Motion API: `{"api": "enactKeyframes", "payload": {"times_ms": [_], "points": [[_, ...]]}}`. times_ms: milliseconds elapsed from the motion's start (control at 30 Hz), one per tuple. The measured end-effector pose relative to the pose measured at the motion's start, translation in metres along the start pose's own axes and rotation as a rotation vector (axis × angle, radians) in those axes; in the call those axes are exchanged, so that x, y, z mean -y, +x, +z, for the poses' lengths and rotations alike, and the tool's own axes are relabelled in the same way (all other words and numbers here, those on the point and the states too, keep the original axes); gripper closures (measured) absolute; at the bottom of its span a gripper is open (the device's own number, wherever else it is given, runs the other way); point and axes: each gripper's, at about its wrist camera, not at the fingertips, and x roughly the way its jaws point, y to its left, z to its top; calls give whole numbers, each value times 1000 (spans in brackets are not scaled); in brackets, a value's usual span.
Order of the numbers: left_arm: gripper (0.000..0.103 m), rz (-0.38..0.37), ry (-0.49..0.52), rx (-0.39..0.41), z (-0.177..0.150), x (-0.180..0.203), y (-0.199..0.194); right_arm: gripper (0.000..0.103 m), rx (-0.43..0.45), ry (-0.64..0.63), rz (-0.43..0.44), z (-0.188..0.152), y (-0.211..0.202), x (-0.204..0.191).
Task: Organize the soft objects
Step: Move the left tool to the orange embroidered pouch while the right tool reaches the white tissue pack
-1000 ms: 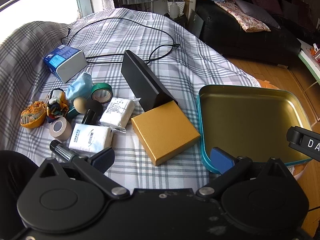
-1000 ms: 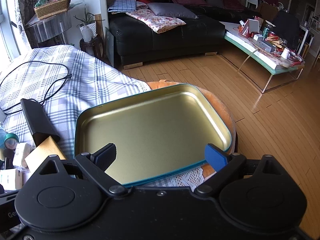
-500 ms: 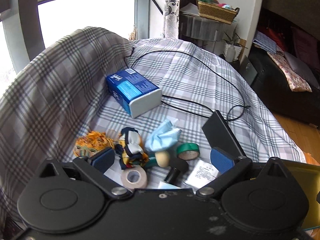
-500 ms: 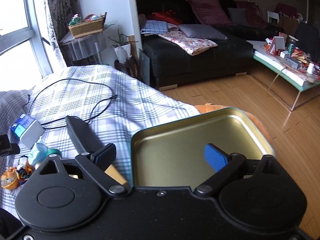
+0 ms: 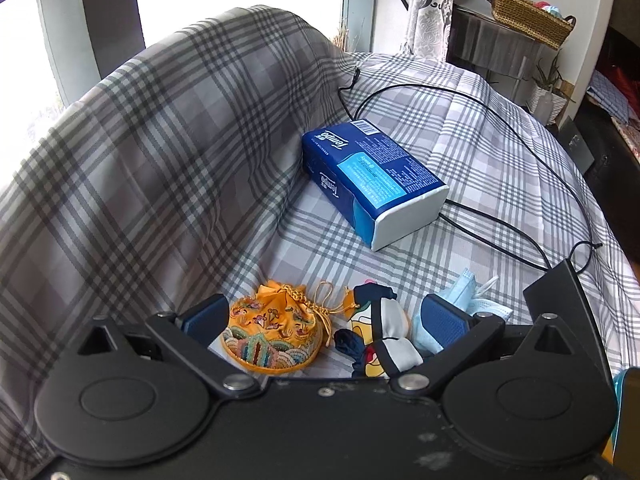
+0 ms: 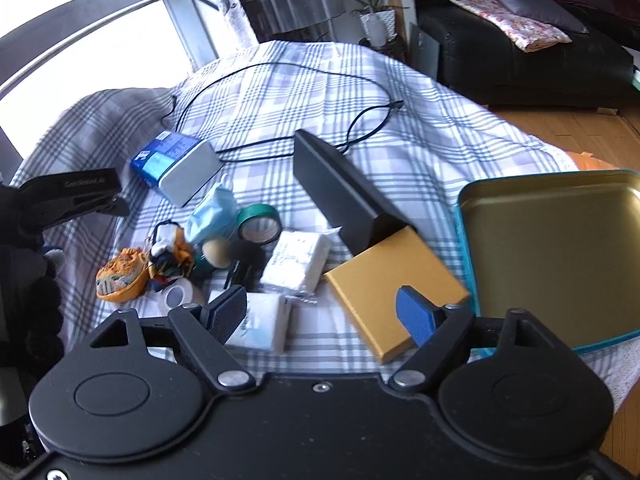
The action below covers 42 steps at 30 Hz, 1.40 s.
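Two grippers seen | left gripper (image 5: 326,322) held apart over orange pouch (image 5: 272,336) on plaid cloth (image 5: 160,152) | right gripper (image 6: 322,314) jaws just narrowed, nothing between | tin tray (image 6: 560,248) at right.

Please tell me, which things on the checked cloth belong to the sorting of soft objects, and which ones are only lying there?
For the job: orange pouch, face mask, tissue pack, white packets, metal tray.

Only lying there: gold box, green tape roll, black cable, black wedge-shaped box.
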Motion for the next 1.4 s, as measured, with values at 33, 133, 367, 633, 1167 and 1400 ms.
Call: {"api": "enactKeyframes", "payload": {"times_ms": [33, 133, 367, 633, 1167, 1400], "points": [[1, 18, -11, 8, -1, 0, 2, 30, -24, -8, 15, -2, 6, -7], [1, 57, -38, 36, -2, -3, 7, 31, -63, -46, 29, -7, 19, -28], [1, 89, -86, 124, -6, -10, 1, 31, -153, -74, 35, -15, 53, -55], [1, 88, -113, 123, -6, -16, 8, 28, -206, -69, -4, -16, 82, -69], [1, 83, -72, 67, -4, -9, 31, 33, -249, -120, -59, -15, 102, -77], [1, 98, -92, 12, -1, -14, 38, 33, -164, -125, 11, -5, 62, -72]]}}
